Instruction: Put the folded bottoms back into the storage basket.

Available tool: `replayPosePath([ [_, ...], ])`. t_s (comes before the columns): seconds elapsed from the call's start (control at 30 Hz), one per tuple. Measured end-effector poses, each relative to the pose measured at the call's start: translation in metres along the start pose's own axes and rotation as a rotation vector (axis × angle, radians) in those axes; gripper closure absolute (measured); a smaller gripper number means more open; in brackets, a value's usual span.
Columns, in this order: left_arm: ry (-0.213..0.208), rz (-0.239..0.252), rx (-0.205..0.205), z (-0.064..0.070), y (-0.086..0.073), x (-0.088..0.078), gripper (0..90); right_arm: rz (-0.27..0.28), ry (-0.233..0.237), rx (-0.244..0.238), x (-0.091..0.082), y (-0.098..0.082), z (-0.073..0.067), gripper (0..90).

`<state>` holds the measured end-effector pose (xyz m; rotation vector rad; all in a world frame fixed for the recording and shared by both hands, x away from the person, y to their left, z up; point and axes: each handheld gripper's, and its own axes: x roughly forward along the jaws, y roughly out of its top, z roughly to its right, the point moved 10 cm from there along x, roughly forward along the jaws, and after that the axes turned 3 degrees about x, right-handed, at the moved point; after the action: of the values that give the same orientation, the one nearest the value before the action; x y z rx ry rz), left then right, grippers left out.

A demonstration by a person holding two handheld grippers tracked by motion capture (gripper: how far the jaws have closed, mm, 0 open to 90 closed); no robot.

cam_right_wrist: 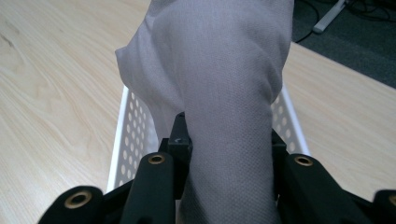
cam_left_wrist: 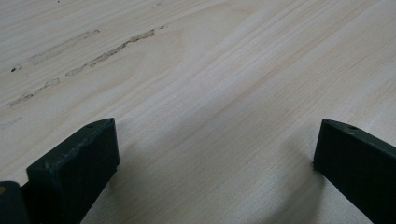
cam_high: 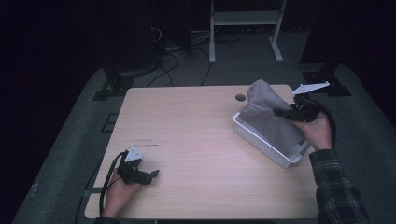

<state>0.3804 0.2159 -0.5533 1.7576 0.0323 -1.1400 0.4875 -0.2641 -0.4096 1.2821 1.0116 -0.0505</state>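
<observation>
A grey cloth (cam_high: 268, 116) is bunched up over a white perforated basket (cam_high: 261, 142) at the table's right side. My right gripper (cam_high: 282, 112) is shut on the cloth, reaching in from the right. In the right gripper view the cloth (cam_right_wrist: 229, 93) fills the gap between the two black jaws and rises above the basket (cam_right_wrist: 128, 140). My left gripper (cam_high: 154, 175) rests low on the wooden table near the front left. Its jaws stand wide apart over bare wood (cam_left_wrist: 210, 93), with nothing between them.
The table (cam_high: 196, 130) has a round cable hole (cam_high: 240, 97) near its far edge. Behind the table are a metal frame (cam_high: 245, 28), floor cables and dark stands. Grey carpet surrounds the table.
</observation>
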Motion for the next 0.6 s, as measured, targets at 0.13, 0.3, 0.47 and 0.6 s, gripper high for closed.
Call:
replayPosePath([
  [0.13,0.001,0.001,0.000,0.000,0.000,0.000,0.0,-0.018,0.036,0.022,0.010,-0.010,-0.002,66.0],
  [0.3,0.000,0.001,-0.004,0.000,0.000,0.000,0.0,-0.051,0.063,0.045,0.021,-0.024,-0.003,65.8],
  [0.47,-0.001,0.000,-0.003,0.000,0.000,0.000,0.0,-0.073,0.067,0.059,0.029,-0.032,-0.002,65.2],
  [0.6,-0.001,0.000,-0.003,0.000,0.000,0.000,0.0,-0.103,0.060,0.068,0.038,-0.038,0.001,64.6],
])
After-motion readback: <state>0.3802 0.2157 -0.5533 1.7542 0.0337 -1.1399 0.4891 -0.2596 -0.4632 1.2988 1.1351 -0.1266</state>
